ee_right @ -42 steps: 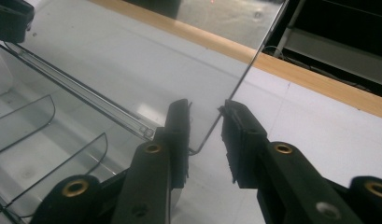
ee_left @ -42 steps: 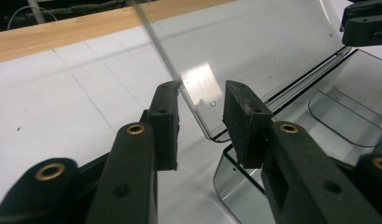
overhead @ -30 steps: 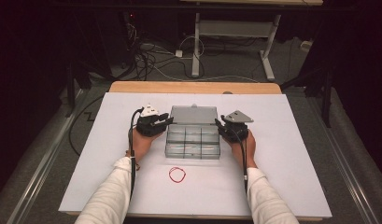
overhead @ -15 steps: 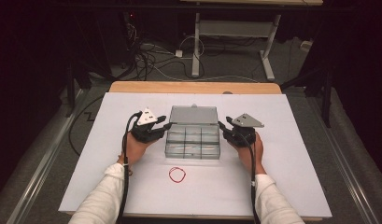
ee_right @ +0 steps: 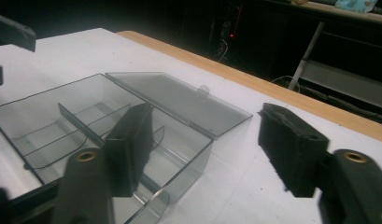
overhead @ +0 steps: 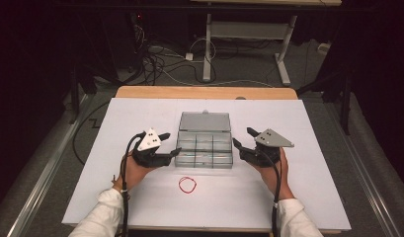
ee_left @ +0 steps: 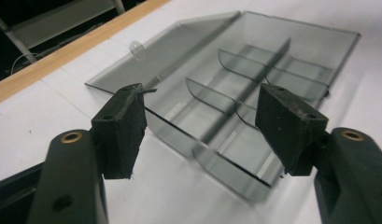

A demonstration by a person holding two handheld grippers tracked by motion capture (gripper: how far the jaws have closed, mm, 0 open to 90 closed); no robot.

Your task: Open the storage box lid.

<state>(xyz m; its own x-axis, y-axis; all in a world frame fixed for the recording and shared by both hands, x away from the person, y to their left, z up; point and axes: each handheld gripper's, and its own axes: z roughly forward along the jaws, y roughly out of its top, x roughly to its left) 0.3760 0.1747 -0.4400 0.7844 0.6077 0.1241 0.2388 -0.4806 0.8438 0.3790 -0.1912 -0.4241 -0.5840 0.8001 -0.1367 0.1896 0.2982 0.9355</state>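
Both claws have drawn back from the sides of the compartment box since the earlier frames, and their jaws have just been opening, with nothing between them.

Item: clear grey plastic compartment box, centre of the white tabletop. Lid swung fully open, lying flat behind the tray on the far side, a small tab at its far edge. Tray split by dividers into several compartments; contents, if any, cannot be made out.

Item: left claw, held in the person's left hand, just beside the box's left wall, not touching it. Jaws wide apart; in the left gripper view the box corner shows between and beyond the pads.

Item: right claw, held in the right hand, just beside the box's right wall, clear of it. Jaws wide apart, holding nothing.

Item: red rubber band, lying as a loop on the tabletop just in front of the box, between the two forearms, apart from both claws.
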